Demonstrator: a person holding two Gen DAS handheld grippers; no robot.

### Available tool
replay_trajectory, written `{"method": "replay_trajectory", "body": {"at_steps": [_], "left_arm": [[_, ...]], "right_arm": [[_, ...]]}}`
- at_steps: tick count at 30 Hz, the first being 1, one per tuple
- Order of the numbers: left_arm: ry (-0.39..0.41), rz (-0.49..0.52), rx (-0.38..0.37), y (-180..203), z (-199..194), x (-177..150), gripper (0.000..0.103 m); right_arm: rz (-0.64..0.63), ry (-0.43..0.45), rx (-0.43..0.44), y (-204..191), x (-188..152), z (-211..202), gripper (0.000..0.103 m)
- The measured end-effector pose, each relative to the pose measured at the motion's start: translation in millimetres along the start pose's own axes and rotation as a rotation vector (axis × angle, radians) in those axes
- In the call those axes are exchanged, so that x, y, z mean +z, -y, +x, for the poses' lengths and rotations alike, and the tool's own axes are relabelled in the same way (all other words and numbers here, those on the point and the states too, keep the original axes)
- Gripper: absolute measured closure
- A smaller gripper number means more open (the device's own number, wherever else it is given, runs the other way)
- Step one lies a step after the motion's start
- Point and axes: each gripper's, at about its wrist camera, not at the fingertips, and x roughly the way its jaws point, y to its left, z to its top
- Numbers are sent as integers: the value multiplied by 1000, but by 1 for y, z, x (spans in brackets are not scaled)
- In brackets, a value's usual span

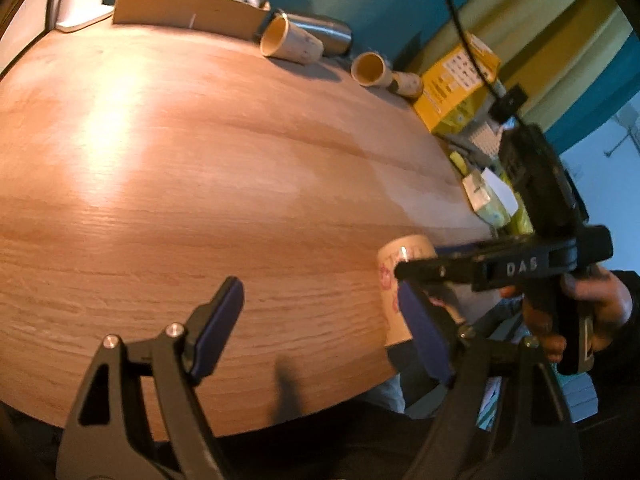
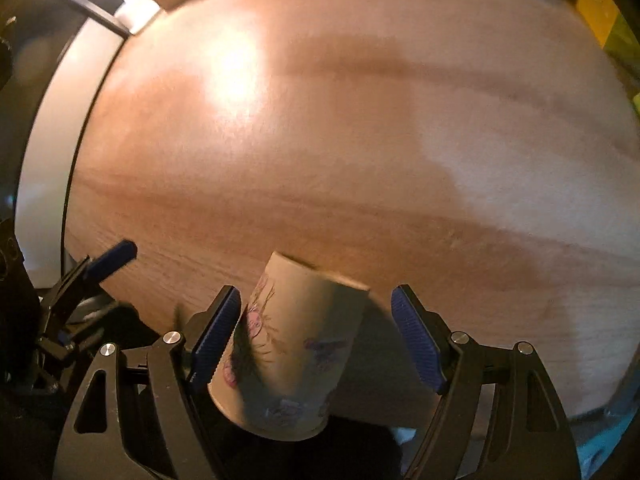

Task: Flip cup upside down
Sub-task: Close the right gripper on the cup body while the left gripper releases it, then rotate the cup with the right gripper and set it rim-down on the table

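My right claw (image 2: 316, 338) released, jaws spread around beige paper cup with pink floral print (image 2: 288, 344); left pad touching it. Cup sits at near edge of round wooden surface (image 2: 360, 140), seemingly already inverted. Left claw (image 1: 320, 332) open, idle. Next, likely: back right claw away without tipping cup.

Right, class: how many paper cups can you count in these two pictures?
3. One cup stands between the right hand-held gripper's open fingers at the table's near edge; two cups lie sideways at the far edge. Clutter may hide more.
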Motion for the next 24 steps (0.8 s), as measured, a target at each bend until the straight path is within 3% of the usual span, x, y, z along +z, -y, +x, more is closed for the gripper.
{"method": "replay_trajectory", "body": {"at_steps": [6, 9, 13, 16, 24], "left_arm": [[-2, -2, -33, -16, 0, 3, 22], [-5, 3, -36, -20, -1, 4, 22], [-2, 12, -28, -19, -2, 2, 22], [6, 21, -15, -16, -3, 2, 22], [23, 76, 43, -5, -1, -1, 22]], "right_arm": [[17, -34, -4, -8, 3, 8, 28], [-3, -25, -2, -10, 5, 6, 40], [-29, 22, 3, -9, 4, 1, 41], [-83, 121, -6, -15, -2, -14, 41], [-215, 599, -63, -12, -51, -45, 41]]}}
